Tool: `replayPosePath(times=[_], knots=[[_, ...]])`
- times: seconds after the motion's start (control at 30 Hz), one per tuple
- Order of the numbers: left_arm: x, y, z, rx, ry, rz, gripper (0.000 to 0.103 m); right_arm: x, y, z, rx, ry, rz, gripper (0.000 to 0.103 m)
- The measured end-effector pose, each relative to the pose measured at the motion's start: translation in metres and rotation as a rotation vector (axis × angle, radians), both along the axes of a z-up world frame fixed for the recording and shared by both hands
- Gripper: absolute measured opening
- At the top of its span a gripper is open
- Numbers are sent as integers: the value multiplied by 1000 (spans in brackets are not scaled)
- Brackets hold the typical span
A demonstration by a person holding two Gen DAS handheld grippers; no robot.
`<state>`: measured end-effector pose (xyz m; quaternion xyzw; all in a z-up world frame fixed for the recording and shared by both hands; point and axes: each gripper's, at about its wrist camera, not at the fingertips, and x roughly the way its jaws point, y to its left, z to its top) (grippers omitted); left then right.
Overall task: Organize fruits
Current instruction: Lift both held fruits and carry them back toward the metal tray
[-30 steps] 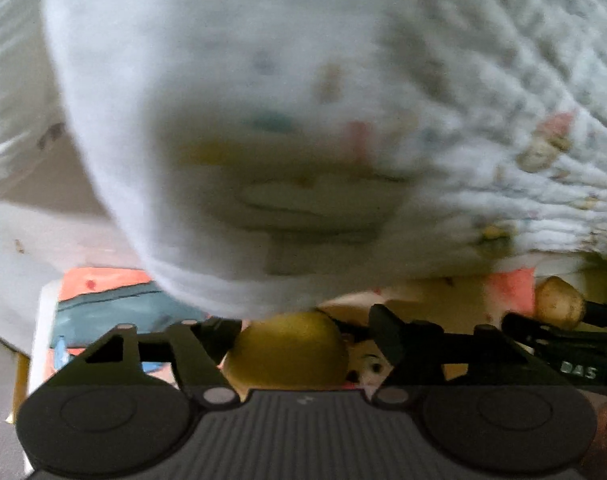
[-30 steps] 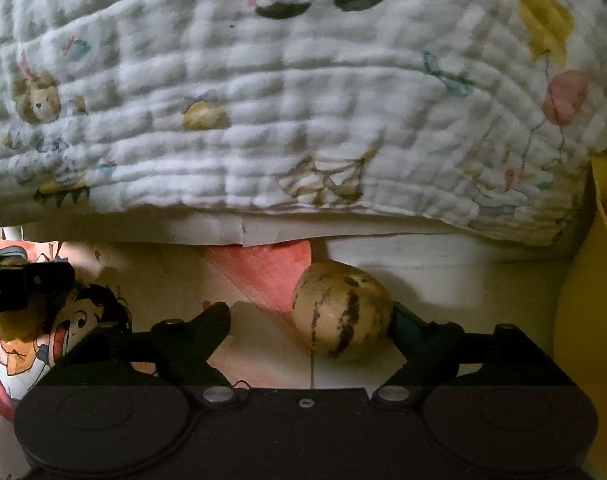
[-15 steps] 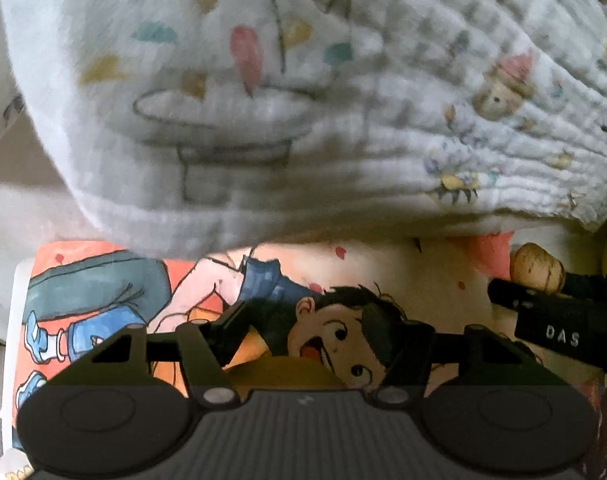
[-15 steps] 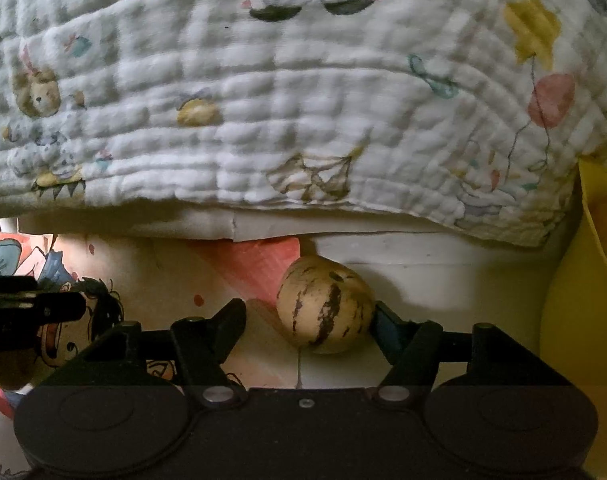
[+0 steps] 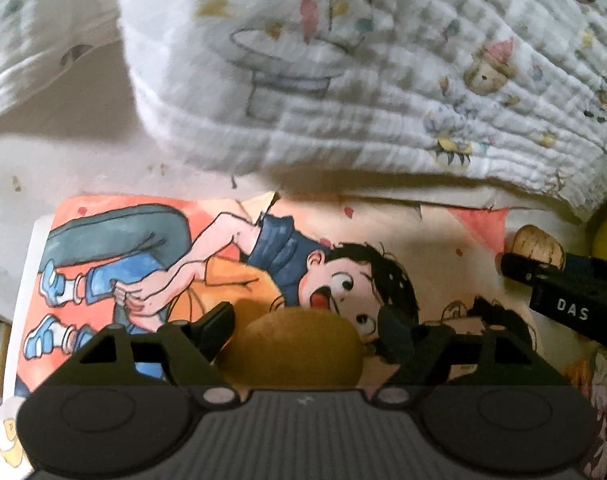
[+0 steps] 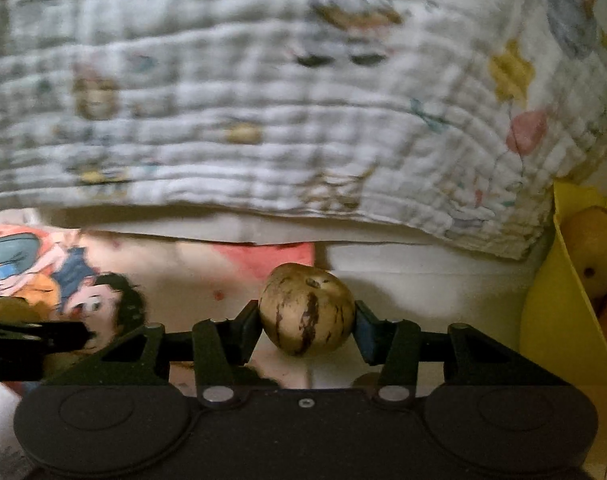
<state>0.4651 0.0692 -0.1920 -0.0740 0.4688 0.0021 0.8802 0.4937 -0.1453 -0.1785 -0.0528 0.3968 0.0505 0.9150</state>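
Striped fruit (image 6: pixel 307 309): pale tan, round, with dark streaks running top to bottom. It sits between the pads of the right hand-held gripper (image 6: pixel 306 322), both pads against its sides, jaws closing. Its dimpled end faces up and toward the camera; being near-round, no long axis can be determined. Whether it rests on the surface or hangs clear is not determinable.

Yellow-brown fruit (image 5: pixel 289 350): oval, long axis lying across the gap of the left hand-held gripper (image 5: pixel 303 330). It lies between the fingers, jaws opening, a visible gap at the right pad.

Surface: covered by a cartoon print (image 5: pixel 151 248) of a tumbling boy, on white sheeting (image 6: pixel 423 276). A quilted blanket (image 6: pixel 263 120), white with small animal and balloon prints, is heaped behind both fruits.

At the right edge stands a yellow container (image 6: pixel 559 320) holding orange fruit (image 6: pixel 595 252). Room beyond is not visible.
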Motion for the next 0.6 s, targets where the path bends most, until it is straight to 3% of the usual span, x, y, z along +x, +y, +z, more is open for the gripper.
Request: replayPosePath(times=[0.2,0.33,0.47,0.6], knots=[[-11,-1,-2,12,1,-12,80,-19,18,4,3,10,94,50],[-16,-5,2,59,9,-35,72,-27,27,1,9,29,100,50],[-13,-10,12,105,27,-87,69,-30,29,0,18,40,95,50],[-19,-11,17,111,38,-79,69,-37,29,2,21,46,97,50]])
